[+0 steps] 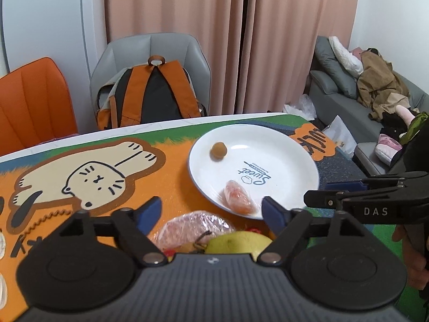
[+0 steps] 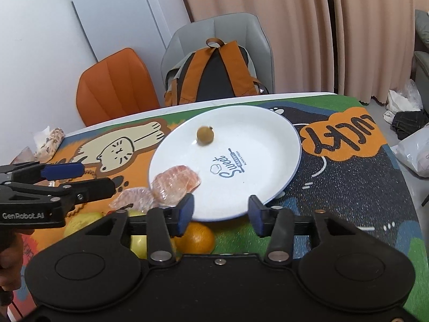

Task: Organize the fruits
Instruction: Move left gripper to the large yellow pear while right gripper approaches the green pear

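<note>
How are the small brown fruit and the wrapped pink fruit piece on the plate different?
The small brown fruit is round and bare; the wrapped pink piece is bigger, wedge-shaped and in clear film. The brown fruit sits farther in; the pink piece lies at the near rim. Both are on the white plate.

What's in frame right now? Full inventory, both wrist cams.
plate: 1, white with blue lettering, on the mat
small round fruit: 1, brown, on the plate, far side
wrapped fruit piece: 1, pink-orange in clear film, on the plate's near edge
second wrapped piece: 1, pink, on the mat beside the plate
pear: 1, yellow-green, near edge
orange: 1, orange, by the plate's near rim
mat: 1, cat cartoon print, covers the table
backpack: 1, orange and black, on the grey chair
orange chair: 1, left of it
left gripper: jaws open, empty
right gripper: jaws open, empty
</note>
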Motion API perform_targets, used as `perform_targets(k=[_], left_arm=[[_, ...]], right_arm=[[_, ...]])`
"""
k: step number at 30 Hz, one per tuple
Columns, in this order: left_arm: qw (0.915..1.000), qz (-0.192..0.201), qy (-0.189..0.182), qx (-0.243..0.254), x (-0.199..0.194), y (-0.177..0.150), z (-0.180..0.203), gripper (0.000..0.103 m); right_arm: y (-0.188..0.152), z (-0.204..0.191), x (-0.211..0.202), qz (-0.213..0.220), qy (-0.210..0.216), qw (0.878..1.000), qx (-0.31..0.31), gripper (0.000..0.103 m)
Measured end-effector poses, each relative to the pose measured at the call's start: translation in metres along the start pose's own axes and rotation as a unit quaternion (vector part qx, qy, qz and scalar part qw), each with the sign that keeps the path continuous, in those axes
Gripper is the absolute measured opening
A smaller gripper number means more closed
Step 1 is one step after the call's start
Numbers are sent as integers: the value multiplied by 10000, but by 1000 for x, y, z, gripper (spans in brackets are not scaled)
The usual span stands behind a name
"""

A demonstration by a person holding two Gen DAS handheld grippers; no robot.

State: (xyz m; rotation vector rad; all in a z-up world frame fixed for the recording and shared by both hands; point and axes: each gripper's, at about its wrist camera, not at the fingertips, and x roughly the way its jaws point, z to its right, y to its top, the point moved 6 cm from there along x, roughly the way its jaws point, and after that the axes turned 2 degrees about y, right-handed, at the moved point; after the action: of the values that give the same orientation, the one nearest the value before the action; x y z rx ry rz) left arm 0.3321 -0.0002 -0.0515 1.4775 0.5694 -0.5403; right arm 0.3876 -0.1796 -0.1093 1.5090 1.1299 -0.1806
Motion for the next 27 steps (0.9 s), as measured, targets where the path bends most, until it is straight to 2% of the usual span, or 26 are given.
perform_targets(k=[7, 9, 14, 27], left_arm=[[9999, 72, 61, -79, -23, -16, -1, 89], [9999, 68, 87, -81, -28, -21, -2, 90], [9998, 66, 115, -166, -39, -31, -8, 91], [9989, 84, 96, -443, -64, -53, -30, 91]], right_arm=[[-10, -3, -26, 264, 31, 9996, 135, 98], [-14, -3, -33, 288, -4, 9995, 152, 103], [-22, 0, -44, 264, -82, 9994, 194, 103], [-35, -9, -61, 231, 63, 9995, 190, 103]])
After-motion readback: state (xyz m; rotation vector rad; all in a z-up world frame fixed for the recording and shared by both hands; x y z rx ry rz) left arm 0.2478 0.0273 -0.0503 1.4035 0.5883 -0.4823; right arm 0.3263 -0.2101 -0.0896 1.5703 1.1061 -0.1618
